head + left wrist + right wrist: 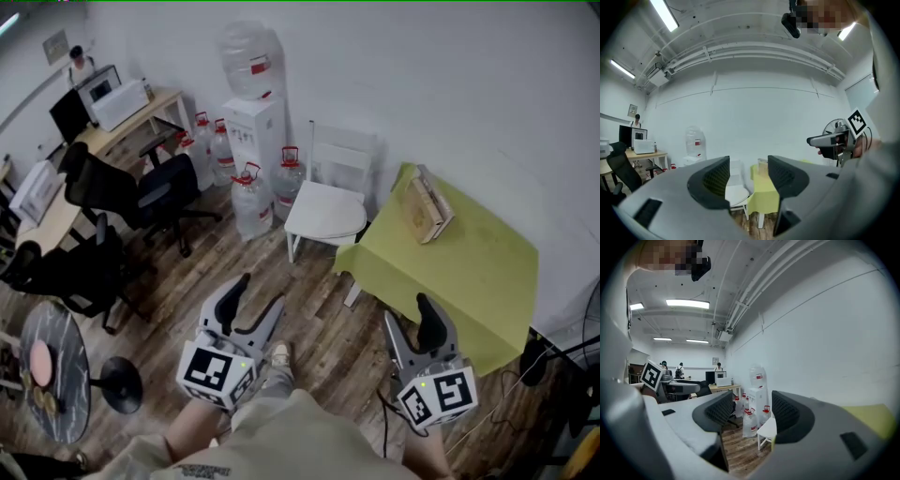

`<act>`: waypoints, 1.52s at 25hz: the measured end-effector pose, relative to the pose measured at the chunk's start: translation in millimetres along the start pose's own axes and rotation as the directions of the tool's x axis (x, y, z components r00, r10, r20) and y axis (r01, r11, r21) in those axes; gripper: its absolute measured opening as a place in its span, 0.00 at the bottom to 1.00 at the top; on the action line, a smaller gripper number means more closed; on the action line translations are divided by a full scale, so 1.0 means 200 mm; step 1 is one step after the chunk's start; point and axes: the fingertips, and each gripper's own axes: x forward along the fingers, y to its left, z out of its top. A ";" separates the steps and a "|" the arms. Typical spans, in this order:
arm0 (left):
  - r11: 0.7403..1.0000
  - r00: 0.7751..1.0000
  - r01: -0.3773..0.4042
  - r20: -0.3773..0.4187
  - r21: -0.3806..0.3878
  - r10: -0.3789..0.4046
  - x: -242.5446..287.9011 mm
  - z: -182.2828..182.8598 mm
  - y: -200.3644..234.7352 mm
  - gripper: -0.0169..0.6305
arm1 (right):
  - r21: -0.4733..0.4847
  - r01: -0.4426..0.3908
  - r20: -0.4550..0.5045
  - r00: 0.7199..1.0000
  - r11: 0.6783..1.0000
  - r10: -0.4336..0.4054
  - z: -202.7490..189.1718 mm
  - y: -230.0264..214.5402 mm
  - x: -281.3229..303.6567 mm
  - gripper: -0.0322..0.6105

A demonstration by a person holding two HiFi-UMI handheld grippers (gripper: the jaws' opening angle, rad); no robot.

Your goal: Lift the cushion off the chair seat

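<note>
A white chair (330, 167) stands against the back wall, and a flat white cushion (324, 215) lies on its seat. Both grippers hover well short of it, over the wooden floor. My left gripper (260, 292) is open with nothing between its jaws. My right gripper (410, 316) is open and empty too. In the left gripper view the cushion (736, 193) shows far off through the gap of the left gripper (747, 177). The right gripper (750, 414) frames the water bottles, with the chair's seat (767, 428) at the right of its gap.
A table under a yellow-green cloth (469, 272) stands right of the chair, with a flat box (427, 208) on it. Several water bottles (251, 199) and a dispenser (253, 75) stand to the chair's left. Office chairs (141, 192) and desks fill the left side.
</note>
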 end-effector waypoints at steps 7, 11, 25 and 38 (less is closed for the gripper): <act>1.000 0.999 0.022 -0.027 0.021 -0.021 0.18 -0.01 0.26 0.41 | -0.010 0.050 -0.026 0.998 0.999 -0.050 0.02 0.00 0.24 0.46; 0.998 0.998 0.051 -0.029 0.026 -0.050 0.28 0.01 0.35 0.41 | -0.017 0.064 -0.045 0.997 0.998 -0.064 0.03 0.00 0.38 0.46; 0.996 0.996 0.074 -0.051 0.045 -0.071 0.54 -0.10 0.71 0.41 | 0.002 0.056 -0.042 0.998 0.998 -0.056 -0.04 0.05 0.84 0.46; 0.997 0.996 0.070 -0.058 0.020 -0.069 0.42 -0.20 0.76 0.41 | 0.014 0.034 -0.059 0.998 0.999 -0.033 -0.16 0.17 0.86 0.46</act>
